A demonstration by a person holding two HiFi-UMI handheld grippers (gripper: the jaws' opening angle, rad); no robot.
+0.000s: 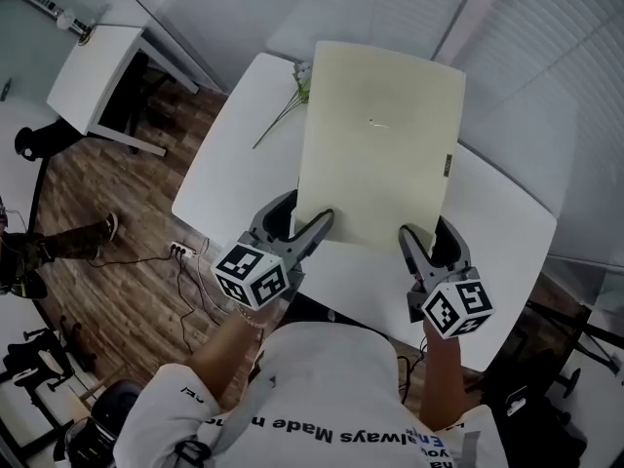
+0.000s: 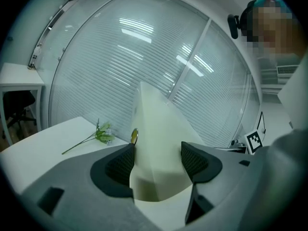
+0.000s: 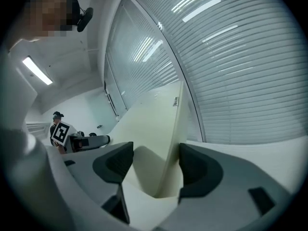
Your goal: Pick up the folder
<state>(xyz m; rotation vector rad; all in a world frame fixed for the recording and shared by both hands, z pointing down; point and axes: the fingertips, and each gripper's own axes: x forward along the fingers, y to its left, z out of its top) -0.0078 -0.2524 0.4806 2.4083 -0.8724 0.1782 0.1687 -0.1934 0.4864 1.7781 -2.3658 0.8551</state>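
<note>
1. Head view: the cream folder [image 1: 380, 144] is held over the white table [image 1: 224, 174]. Its near edge is caught at both near corners, by the left gripper [image 1: 304, 217] and the right gripper [image 1: 427, 234]. The sheet looks tilted up toward the camera, and its far edge runs past the table's far edge. A flower sprig [image 1: 283, 110] lies at the table's far-left corner.
2. Left gripper view: the folder [image 2: 156, 148] fills the gap in the left gripper [image 2: 158, 160], with both pads [image 2: 122, 165] against it, so it is pinched. It rises clear of the table [image 2: 43, 143], and the sprig [image 2: 101, 134] is on the surface beyond.
3. Right gripper view: the right gripper [image 3: 150, 165] is clamped on the folder [image 3: 154, 138]. The covers are splayed between the jaws and the edge sits by the right-hand pad. The table [image 3: 250, 153] is below.
4. Status: grasp done on both sides, and the lift looks mostly done. I can't confirm the far edge is fully off the table. What's left is raising it clear and keeping it level.
</note>
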